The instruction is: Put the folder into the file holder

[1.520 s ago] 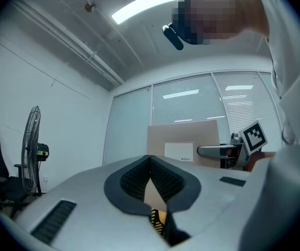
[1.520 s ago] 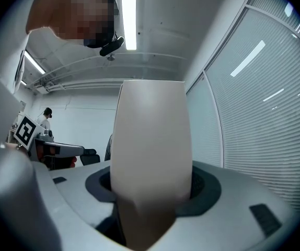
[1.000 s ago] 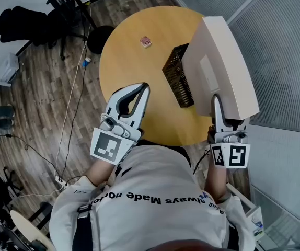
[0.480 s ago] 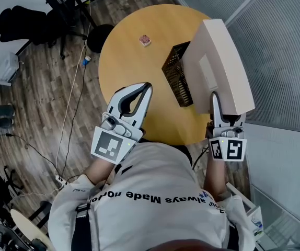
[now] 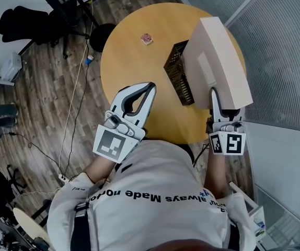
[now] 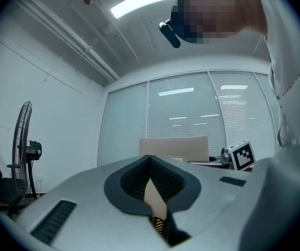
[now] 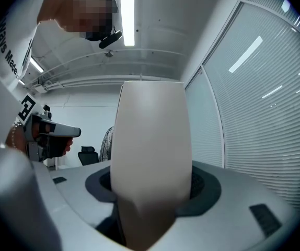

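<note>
A thick beige folder (image 5: 218,61) hangs tilted over the right edge of the round yellow table (image 5: 134,67). My right gripper (image 5: 220,101) is shut on its near end. In the right gripper view the folder (image 7: 150,140) fills the space between the jaws and rises straight ahead. The black mesh file holder (image 5: 177,77) stands on the table just left of the folder, and the folder partly hides it. My left gripper (image 5: 150,86) hovers over the table's near edge, shut and holding nothing. The left gripper view shows its tips (image 6: 150,158) together and the folder (image 6: 173,145) beyond.
A small pink object (image 5: 147,38) lies on the far part of the table. A glass wall with blinds (image 5: 280,51) runs close on the right. Black chairs (image 5: 24,22) and cables (image 5: 71,114) are on the wooden floor to the left. A standing fan (image 6: 24,140) is by the wall.
My right gripper and the folder have shifted a little forward and left, towards the file holder. My left gripper has drifted slightly right, still shut.
</note>
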### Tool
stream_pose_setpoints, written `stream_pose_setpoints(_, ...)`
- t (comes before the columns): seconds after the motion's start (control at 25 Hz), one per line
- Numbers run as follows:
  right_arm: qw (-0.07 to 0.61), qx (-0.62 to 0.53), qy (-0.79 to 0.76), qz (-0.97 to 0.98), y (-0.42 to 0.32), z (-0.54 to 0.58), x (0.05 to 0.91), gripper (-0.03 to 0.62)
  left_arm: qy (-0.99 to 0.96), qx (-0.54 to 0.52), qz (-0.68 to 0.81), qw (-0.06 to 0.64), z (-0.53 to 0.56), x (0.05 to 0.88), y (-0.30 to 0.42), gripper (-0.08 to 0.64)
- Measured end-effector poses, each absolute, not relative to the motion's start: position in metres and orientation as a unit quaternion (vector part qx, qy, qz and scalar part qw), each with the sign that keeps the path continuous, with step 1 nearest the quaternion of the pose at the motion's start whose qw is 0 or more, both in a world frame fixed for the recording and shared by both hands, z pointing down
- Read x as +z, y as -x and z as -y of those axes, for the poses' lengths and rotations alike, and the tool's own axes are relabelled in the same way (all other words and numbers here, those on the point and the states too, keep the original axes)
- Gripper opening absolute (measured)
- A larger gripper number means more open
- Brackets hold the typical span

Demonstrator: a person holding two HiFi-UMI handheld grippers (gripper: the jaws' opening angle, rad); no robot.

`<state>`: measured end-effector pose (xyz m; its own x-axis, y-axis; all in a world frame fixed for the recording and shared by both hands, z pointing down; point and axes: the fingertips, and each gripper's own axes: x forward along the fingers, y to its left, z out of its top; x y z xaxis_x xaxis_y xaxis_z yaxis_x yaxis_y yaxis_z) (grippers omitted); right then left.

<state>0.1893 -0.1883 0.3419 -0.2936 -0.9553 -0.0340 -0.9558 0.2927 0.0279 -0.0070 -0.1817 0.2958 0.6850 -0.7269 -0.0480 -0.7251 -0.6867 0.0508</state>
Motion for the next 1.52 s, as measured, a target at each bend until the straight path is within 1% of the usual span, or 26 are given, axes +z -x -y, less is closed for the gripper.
stream_pose_setpoints(0.4,0.002,0.024,0.594,-0.804,-0.186,0.197,0.351,0.282,-0.919,-0.029,0.392,0.018,0.181,0.301,0.012,0.025)
stream_pose_setpoints(1.52,0.029,0.025,0.577,-0.816,-0.187,0.218,0.371,0.282,-0.911,-0.038,0.411,0.028,0.176,0.306,0.027,0.025)
